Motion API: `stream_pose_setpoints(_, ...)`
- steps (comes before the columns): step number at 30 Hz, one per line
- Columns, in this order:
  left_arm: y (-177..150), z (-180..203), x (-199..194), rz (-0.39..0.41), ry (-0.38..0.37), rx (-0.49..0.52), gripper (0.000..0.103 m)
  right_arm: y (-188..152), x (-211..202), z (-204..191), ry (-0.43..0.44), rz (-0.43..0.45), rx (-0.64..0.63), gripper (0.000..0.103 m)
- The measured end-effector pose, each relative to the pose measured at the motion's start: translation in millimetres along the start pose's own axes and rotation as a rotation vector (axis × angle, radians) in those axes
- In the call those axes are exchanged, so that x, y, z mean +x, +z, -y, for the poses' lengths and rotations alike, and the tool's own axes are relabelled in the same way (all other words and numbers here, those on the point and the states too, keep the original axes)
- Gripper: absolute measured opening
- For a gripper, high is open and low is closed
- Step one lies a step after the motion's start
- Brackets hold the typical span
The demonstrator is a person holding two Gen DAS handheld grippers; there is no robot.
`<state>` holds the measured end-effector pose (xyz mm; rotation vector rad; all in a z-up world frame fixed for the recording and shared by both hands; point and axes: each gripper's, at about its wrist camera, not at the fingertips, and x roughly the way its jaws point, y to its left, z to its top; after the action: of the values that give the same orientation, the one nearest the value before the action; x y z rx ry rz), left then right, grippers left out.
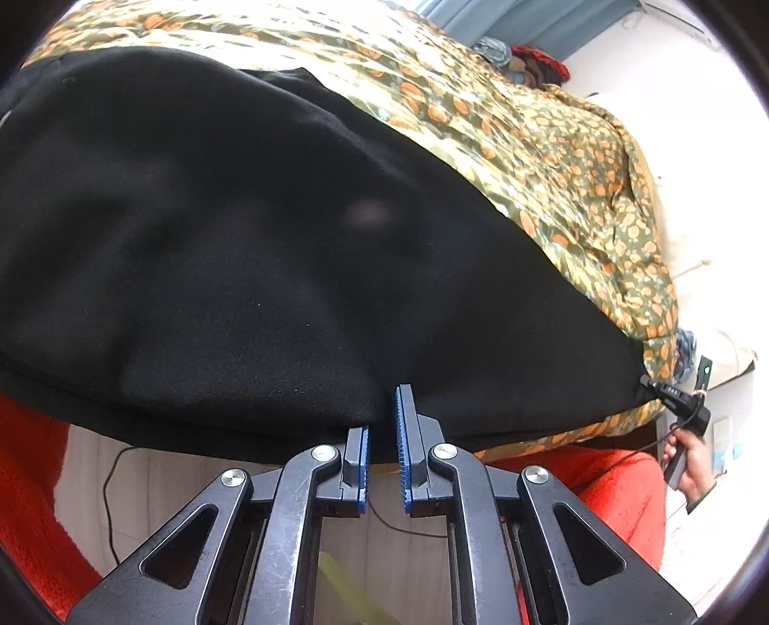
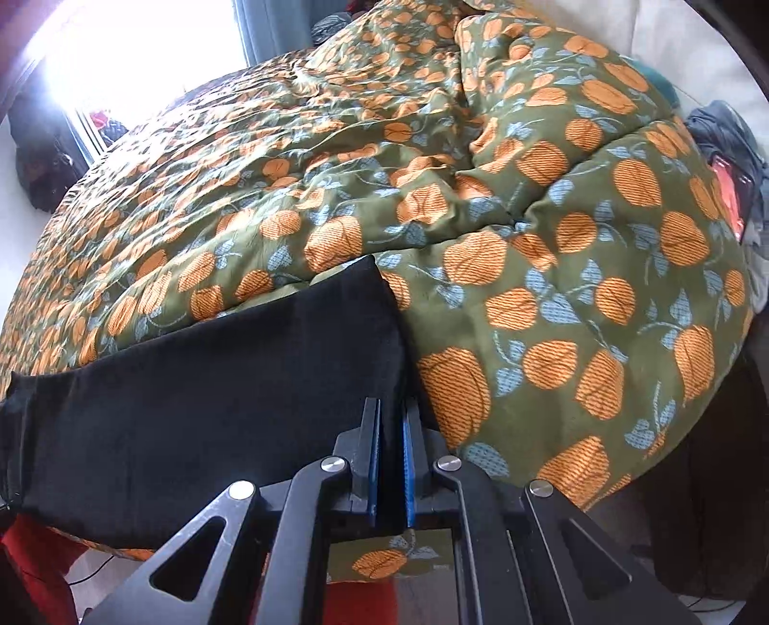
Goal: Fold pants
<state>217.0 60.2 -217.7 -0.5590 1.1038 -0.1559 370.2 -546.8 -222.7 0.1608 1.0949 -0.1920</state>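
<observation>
Left wrist view: black pants fill the left and centre of the frame, spread flat on an olive quilt with orange fruit print. Their near hem runs along the bed edge, lower centre, just above pale floor with a thin black cable. Left gripper sits at that hem; blue pads stand slightly apart with dark cloth in the gap, whether pinched cannot be told. Red fabric shows at lower left and lower right. At the right edge, the pants' far corner meets the other gripper, held by a hand. Right wrist view: pants occupy the lower left; their end edge runs from centre down to the right gripper. Its fingers are close together on that corner, black cloth between the pads. Quilt is bare and rumpled across centre, top and right. Bright window at upper left; dark clothes at right edge.
</observation>
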Motion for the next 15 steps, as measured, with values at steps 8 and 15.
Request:
stream_pose_setpoints(8, -3, -4, 10, -0.033, 0.048, 0.02, 0.008, -8, 4, -5, -0.043, -0.006, 0.001, 0.008)
stream_pose_setpoints(15, -14, 16, -22, -0.061, 0.157, 0.105, 0.034, -14, -30, -13, -0.189, 0.119, 0.015, 0.061)
